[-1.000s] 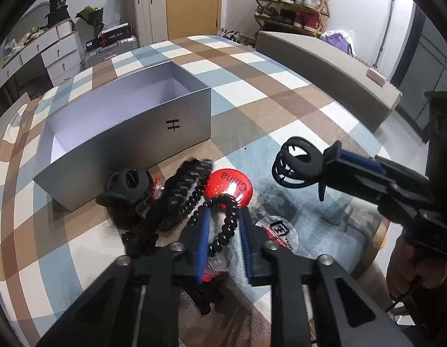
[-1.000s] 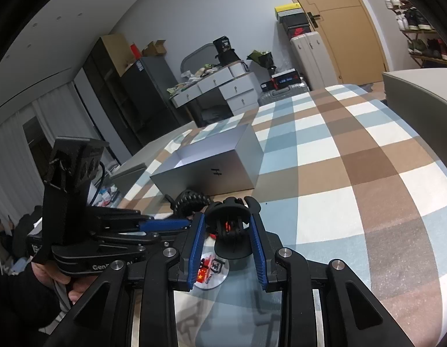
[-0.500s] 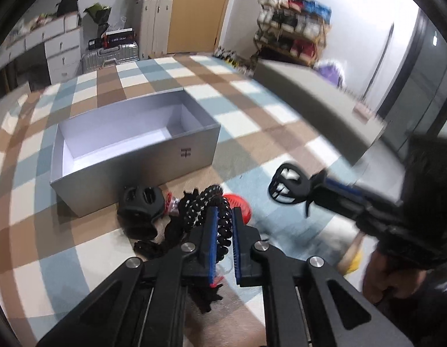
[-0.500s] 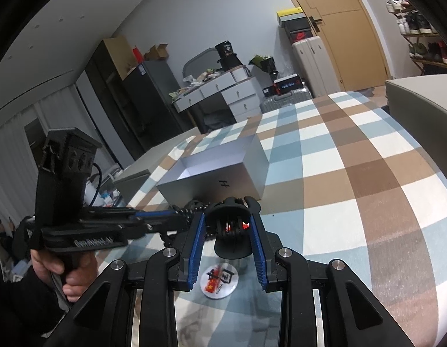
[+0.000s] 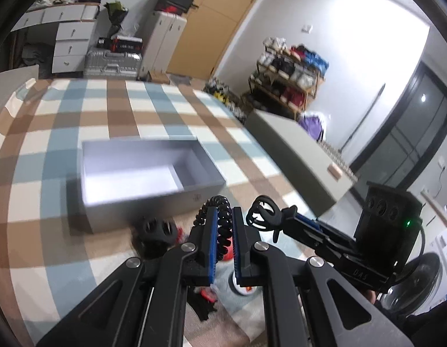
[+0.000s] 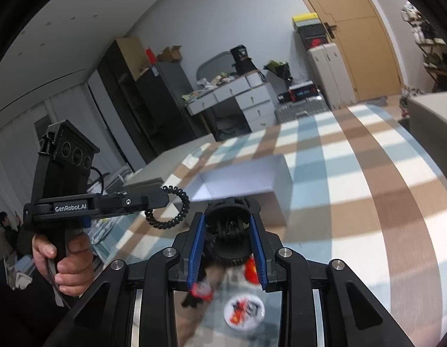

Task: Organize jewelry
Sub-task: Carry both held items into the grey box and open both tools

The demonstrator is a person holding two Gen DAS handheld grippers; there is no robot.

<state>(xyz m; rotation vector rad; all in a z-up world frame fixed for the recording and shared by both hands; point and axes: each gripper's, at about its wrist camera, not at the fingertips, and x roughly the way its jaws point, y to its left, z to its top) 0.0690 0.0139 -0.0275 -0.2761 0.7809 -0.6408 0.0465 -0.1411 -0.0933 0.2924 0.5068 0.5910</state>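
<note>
Now the left tongs (image 5: 223, 225) pinch a coiled hair tie (image 5: 222, 217) (black). Right tongs (image 6: 227, 231) clamp a black hair claw (image 6: 229, 225), near the grey box (image 5: 131, 173).

Matt box (image 5: 142, 202) – cardboard, seemingly; checked cloth (image 5: 50, 133).

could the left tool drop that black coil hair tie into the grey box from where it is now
Probably yes. The left tool grips the coil hair tie off the table, and the grey box lies open just ahead, nothing between.

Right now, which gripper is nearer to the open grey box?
Left. The left gripper, holding the spiral hair tie, is just before the grey box; the right gripper, holding the hair claw, is further aside.
</note>
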